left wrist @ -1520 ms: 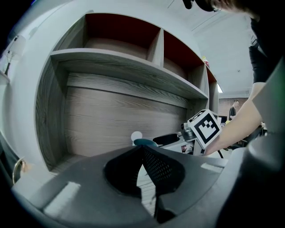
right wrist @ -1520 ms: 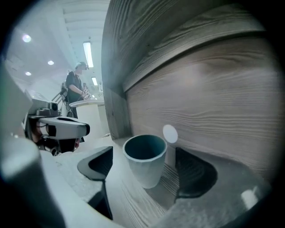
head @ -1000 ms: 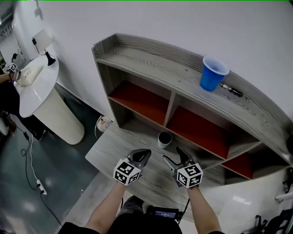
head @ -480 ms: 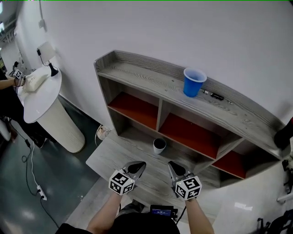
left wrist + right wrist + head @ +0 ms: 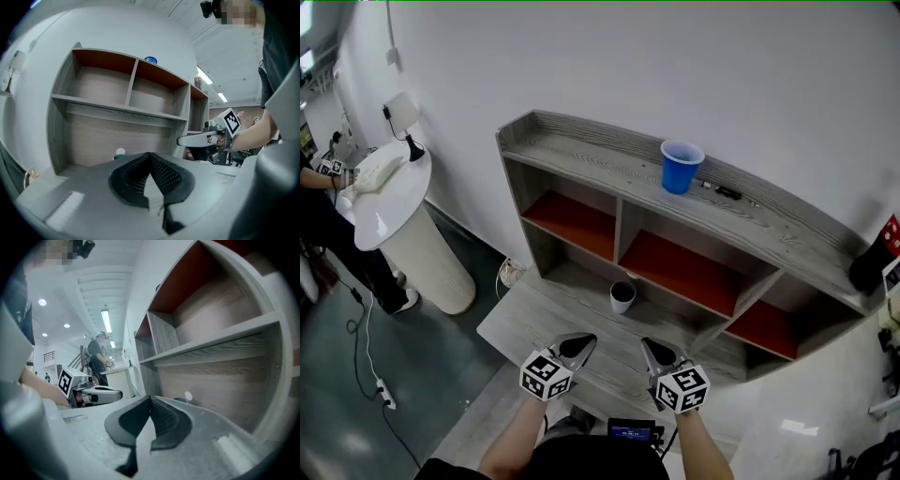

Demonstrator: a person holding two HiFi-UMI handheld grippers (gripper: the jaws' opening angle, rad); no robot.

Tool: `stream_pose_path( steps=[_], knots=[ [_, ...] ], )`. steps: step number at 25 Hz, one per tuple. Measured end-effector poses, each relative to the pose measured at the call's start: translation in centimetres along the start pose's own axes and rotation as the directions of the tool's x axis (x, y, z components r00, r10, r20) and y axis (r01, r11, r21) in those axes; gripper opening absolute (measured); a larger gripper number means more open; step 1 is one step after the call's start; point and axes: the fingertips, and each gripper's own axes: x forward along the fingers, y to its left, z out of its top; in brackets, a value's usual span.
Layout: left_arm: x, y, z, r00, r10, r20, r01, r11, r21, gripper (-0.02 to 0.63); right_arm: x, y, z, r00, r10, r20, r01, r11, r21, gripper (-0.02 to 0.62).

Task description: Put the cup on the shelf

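Observation:
A small white cup (image 5: 622,296) with a dark inside stands on the grey wooden ledge (image 5: 544,319) in front of the shelf unit's lower compartments. A blue cup (image 5: 680,167) stands on the shelf's top board (image 5: 581,155). My left gripper (image 5: 580,343) and right gripper (image 5: 652,346) hover side by side over the ledge, short of the white cup, both shut and empty. The right jaws have just been closing with nothing between them. The left gripper view shows the left gripper (image 5: 150,155) with the white cup (image 5: 120,152) peeking over it. The right gripper (image 5: 150,400) meets at its tips.
A dark pen-like object (image 5: 719,190) lies beside the blue cup. A black object (image 5: 868,269) stands at the shelf's right end. A round white table (image 5: 394,202) with a lamp stands at the left, a person beside it. A cable (image 5: 370,356) runs across the floor.
Both grippers have drawn back from the white cup toward me. The right jaws, open a second ago, have closed. The left jaws stay shut.

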Motion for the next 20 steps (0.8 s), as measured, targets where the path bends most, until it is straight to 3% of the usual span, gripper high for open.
stream_pose_path(
  steps=[11,20],
  knots=[
    [-5.0,-3.5,-2.0,0.998,0.053,-0.018,-0.053,0.998,-0.03,-0.002,-4.3,2.6,-1.4,1.0,0.007,-0.019,-0.006,1.0,0.01,-0.002],
    [-7.8,-5.6,-1.9,1.0,-0.008,-0.014,0.008,1.0,-0.018,-0.002,-6.0,5.5,-2.1,0.999,-0.026,-0.027,0.026,1.0,0.001,-0.002]
  ],
)
